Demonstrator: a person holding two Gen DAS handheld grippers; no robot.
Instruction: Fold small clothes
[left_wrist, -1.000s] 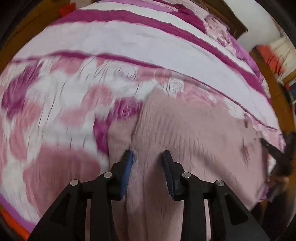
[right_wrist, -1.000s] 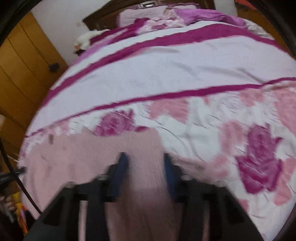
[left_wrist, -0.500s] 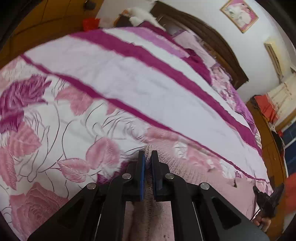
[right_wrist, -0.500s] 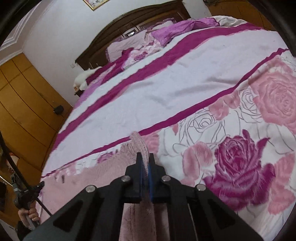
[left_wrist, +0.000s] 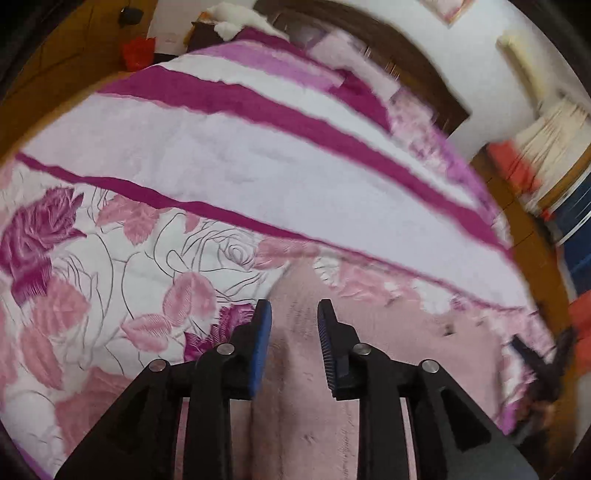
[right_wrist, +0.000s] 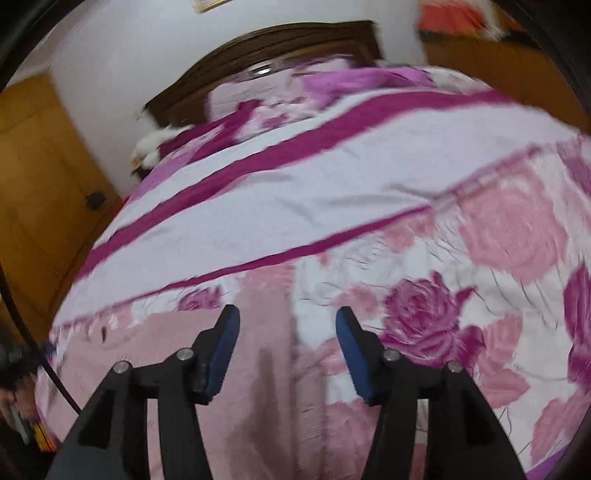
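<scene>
A pale pink knit garment (left_wrist: 388, 354) lies flat on the bed and reaches across both views; it also shows in the right wrist view (right_wrist: 177, 354). My left gripper (left_wrist: 294, 314) is open just above the garment's left part, with a fold edge between the jaws. My right gripper (right_wrist: 287, 321) is open wide over the garment's right edge, where the pink knit meets the bedspread. Neither gripper holds anything. Both views are motion-blurred.
The bed has a white bedspread (left_wrist: 229, 155) with magenta stripes and pink roses (right_wrist: 509, 229). A dark wooden headboard (right_wrist: 273, 48) and pillows stand at the far end. Wooden wardrobes (right_wrist: 40, 177) line the side. The other hand-held gripper shows at the right edge (left_wrist: 535, 362).
Half a second ago both grippers were shut on the pink garment. Both have now opened and let it go, and the garment lies on the bed.
</scene>
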